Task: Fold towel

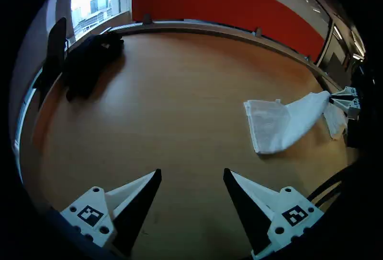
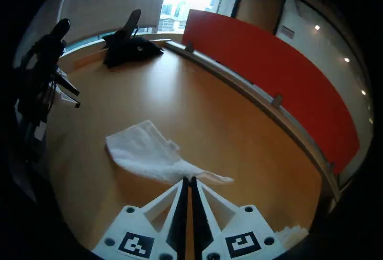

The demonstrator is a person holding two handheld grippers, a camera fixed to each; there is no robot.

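At the far left of my left gripper view a black bag [image 1: 91, 61] sits on the table [image 1: 182, 97] near its back edge, and a red panel [image 1: 225, 6] runs behind the table. At bottom centre my left gripper [image 1: 191, 186] hangs over bare wood, jaws spread wide with nothing between them. To its right lies the towel [image 1: 273, 126], mostly flat on the table, one corner drawn up and out to the right gripper [image 1: 345, 99] at the far right. In the right gripper view the towel lies just ahead of that gripper, whose jaws are pressed together, pinching the towel's near corner at the tips.
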